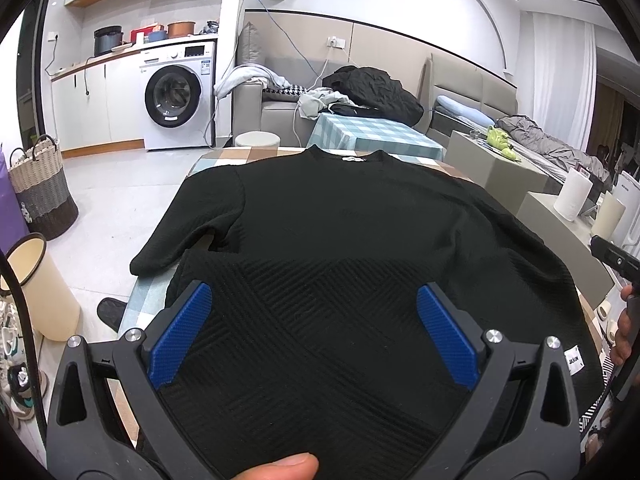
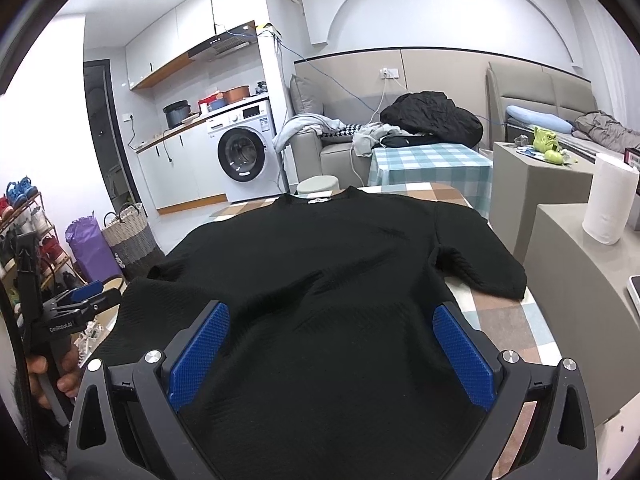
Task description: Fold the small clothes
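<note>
I have a black short-sleeved knit top point(image 1: 328, 240) spread flat on the checked tablecloth point(image 2: 500, 320) of the work table, neckline away from me, white neck label point(image 1: 353, 159) showing at the collar. The hem end is nearest both cameras. Fabric has a raised diagonal-weave pattern, plain in the left wrist view.

Left gripper point(image 1: 314, 304): jaws spread wide, blue pads point(image 1: 180, 332) either side of the hem area, nothing pinched between them. I cannot tell whether the pads touch the cloth. A thumb tip point(image 1: 280, 466) sits at the bottom edge of that view.

Right gripper point(image 2: 332, 326): jaws likewise wide apart, blue pads point(image 2: 464, 356) framing the lower body of the top, holding nothing.

One sleeve point(image 1: 188, 232) lies out toward the table's left edge; the other sleeve point(image 2: 480, 272) lies toward the right edge, on the tablecloth. A small white side tag point(image 1: 572, 360) shows at the hem on the right.

Beyond: washing machine point(image 2: 244, 156), woven laundry basket point(image 1: 40, 196), paper towel roll point(image 2: 608, 200), sofa point(image 2: 320, 148) with a black jacket point(image 2: 432, 116) heaped on it.
</note>
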Available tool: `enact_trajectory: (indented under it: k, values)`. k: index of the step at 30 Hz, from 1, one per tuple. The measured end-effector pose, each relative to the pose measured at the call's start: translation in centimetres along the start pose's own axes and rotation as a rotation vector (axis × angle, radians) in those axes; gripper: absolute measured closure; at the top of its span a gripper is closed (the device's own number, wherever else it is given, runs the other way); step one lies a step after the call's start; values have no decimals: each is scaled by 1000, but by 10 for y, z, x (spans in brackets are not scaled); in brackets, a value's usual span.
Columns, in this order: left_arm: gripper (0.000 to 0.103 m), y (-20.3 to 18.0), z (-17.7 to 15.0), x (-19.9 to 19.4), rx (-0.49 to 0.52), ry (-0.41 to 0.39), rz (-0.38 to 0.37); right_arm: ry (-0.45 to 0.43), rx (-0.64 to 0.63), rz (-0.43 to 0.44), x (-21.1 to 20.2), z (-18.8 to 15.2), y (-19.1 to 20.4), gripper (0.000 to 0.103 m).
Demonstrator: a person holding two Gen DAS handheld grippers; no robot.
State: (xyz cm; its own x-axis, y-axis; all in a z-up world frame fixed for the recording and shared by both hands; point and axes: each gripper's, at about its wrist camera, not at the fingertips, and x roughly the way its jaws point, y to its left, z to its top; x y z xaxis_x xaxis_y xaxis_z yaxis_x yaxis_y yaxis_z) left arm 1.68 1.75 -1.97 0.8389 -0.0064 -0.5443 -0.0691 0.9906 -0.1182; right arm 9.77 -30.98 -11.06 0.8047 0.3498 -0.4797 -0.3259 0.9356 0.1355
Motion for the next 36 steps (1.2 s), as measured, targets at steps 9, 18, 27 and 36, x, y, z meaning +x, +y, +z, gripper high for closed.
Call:
enact_trajectory:
  k: [9, 18, 27, 36]
  values:
    - [1, 4, 0, 5, -1, 24, -3, -7, 22, -3, 2, 4, -3, 0]
    - [1, 2, 12, 14, 13, 40, -6, 43, 81, -69, 13, 15, -8, 0]
    - [2, 17, 34, 22, -39, 54, -41, 82, 303, -89, 19, 26, -49, 1]
    - [18, 35, 51, 39, -64, 50, -38, 159, 556, -60, 44, 28, -101, 32]
